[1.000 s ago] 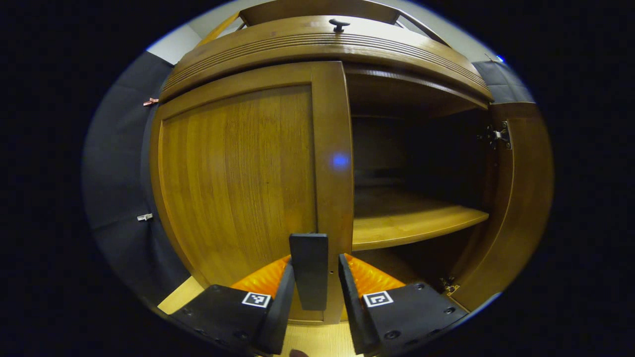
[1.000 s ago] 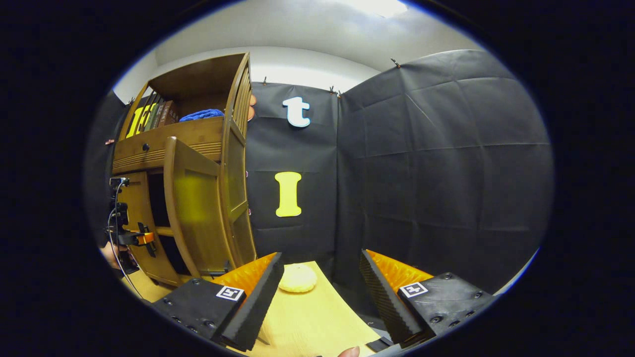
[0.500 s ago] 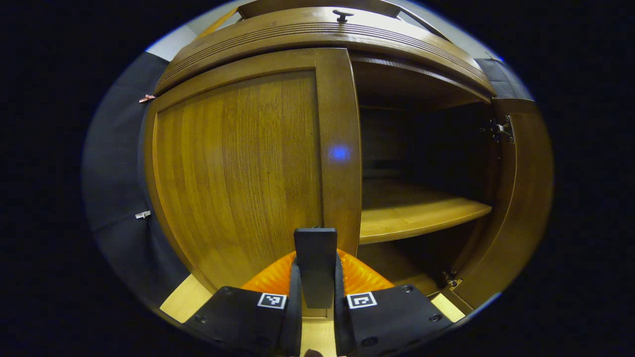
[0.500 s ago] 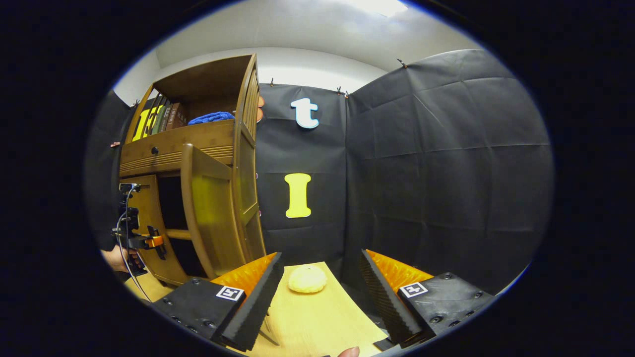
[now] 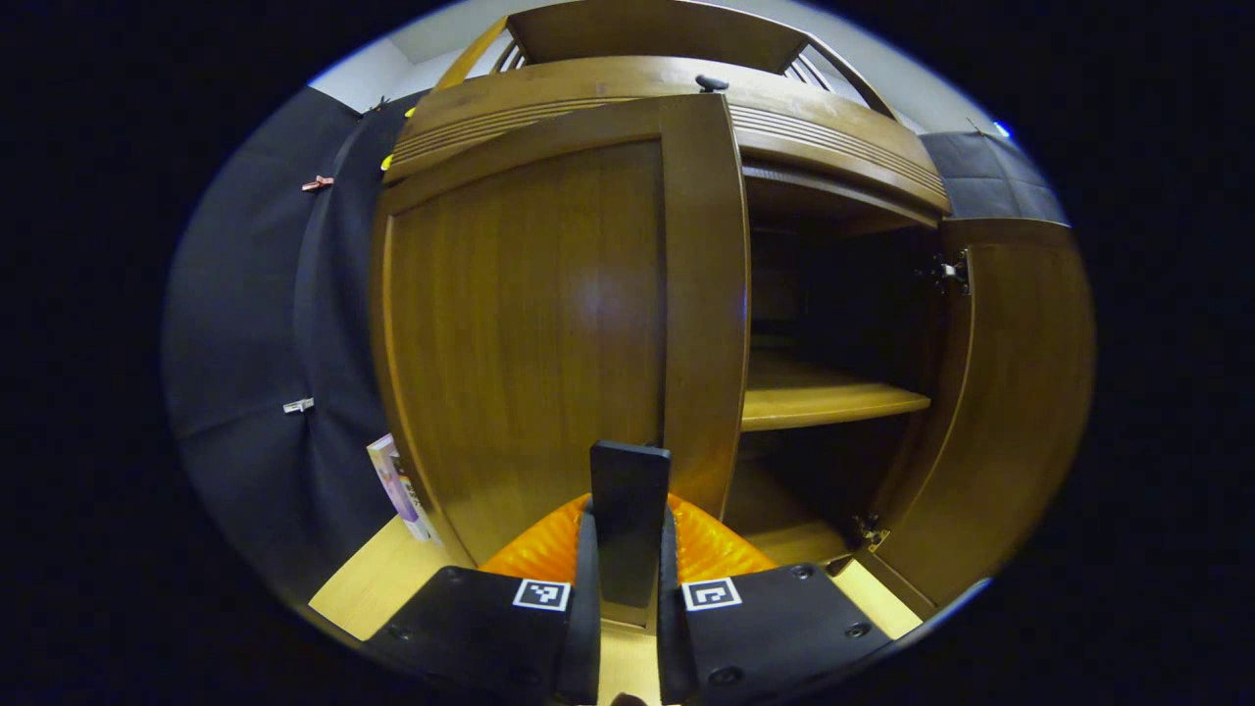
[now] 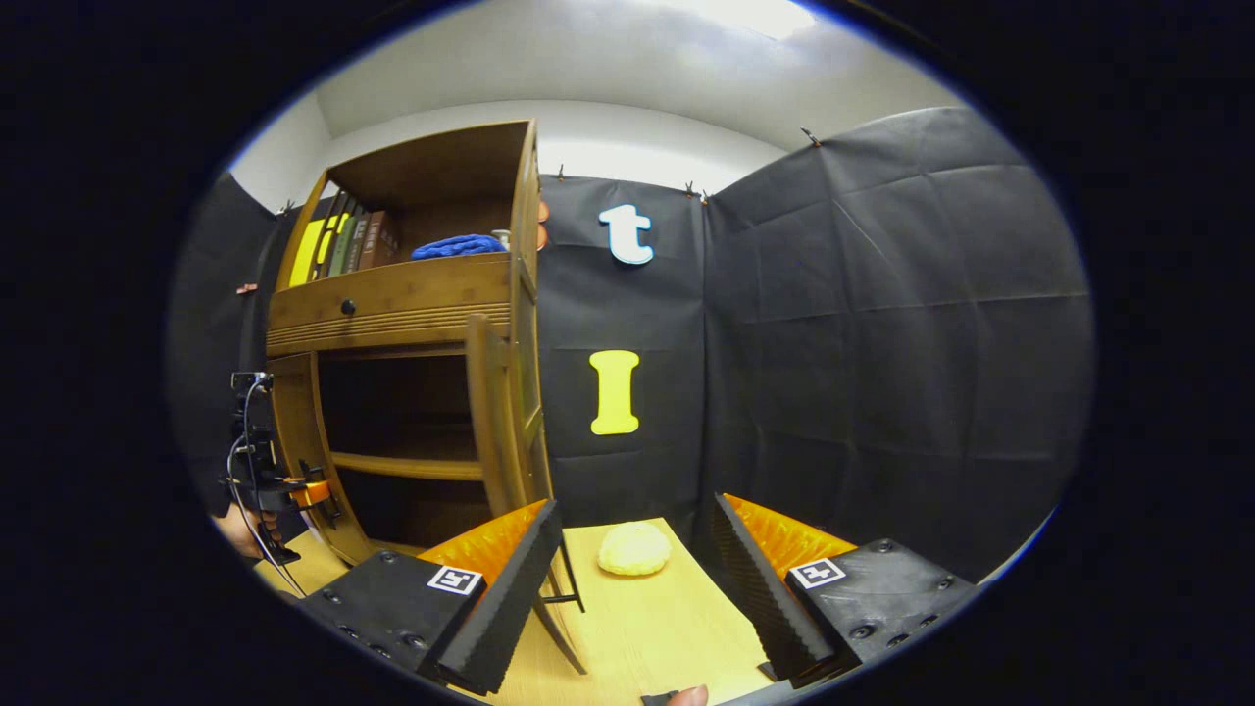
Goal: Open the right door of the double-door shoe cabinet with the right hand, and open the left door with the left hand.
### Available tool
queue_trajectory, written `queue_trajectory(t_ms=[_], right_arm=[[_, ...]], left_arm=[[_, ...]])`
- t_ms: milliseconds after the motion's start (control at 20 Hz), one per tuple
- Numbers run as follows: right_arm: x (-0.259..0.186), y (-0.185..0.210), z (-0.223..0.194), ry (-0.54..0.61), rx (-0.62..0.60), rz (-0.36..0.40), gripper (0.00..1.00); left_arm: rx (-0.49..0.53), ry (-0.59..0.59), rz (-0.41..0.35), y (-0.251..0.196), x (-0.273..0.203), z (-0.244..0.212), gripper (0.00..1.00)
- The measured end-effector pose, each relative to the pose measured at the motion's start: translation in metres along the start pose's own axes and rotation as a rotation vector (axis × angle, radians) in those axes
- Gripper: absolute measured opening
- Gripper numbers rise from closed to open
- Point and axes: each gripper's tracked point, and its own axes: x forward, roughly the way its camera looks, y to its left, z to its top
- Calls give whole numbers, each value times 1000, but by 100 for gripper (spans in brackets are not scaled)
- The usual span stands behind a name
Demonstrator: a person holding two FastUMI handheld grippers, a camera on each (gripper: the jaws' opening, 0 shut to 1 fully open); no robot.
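Note:
The wooden shoe cabinet (image 5: 627, 93) stands close ahead in the left gripper view. My left gripper (image 5: 627, 534) is shut on the black handle (image 5: 629, 490) at the free edge of the left door (image 5: 529, 333), which stands partly swung out. The right door (image 5: 1015, 392) hangs wide open, baring a dark inside with a shelf (image 5: 828, 400). In the right gripper view my right gripper (image 6: 637, 564) is open and holds nothing, away from the cabinet (image 6: 392, 294). The right door (image 6: 490, 422) shows edge-on there, and a hand holds the left gripper (image 6: 284, 487) at the left door.
A pale round bun-like thing (image 6: 633, 548) lies on the wooden table (image 6: 647, 628) beyond my right gripper's fingers. Books (image 6: 343, 245) and a blue cloth (image 6: 459, 245) sit on the cabinet's upper shelf. A thin book (image 5: 397, 485) leans left of the cabinet.
The left gripper went from open around the handle to shut on it, and the left door has swung outward. The right gripper stayed open; its view shifted, so the cabinet sits farther right.

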Motion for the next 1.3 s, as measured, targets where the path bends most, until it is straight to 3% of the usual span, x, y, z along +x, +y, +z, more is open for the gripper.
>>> queue_trajectory(t_ms=[450, 500, 550, 700, 750, 800, 1300], right_arm=[[-21, 75, 3, 12, -14, 80, 98], [-23, 82, 2, 13, -12, 84, 92], [-25, 89, 2, 14, -11, 91, 98], [-28, 108, -3, 24, -8, 101, 98], [-30, 113, -5, 28, -4, 104, 92], [-31, 118, -7, 31, 3, 107, 98], [-41, 160, -20, 57, 61, 132, 98]], left_arm=[[-5, 1, -41, -1, -1, 1, 27], [-9, 0, -44, -2, -3, 1, 26], [-9, 0, -47, -1, -3, 2, 26], [-5, -1, -50, 0, -5, 6, 26], [-8, -3, -50, 0, -5, 7, 26], [-8, -4, -50, 0, -5, 7, 25], [-15, -21, 11, 9, -7, 17, 18]])
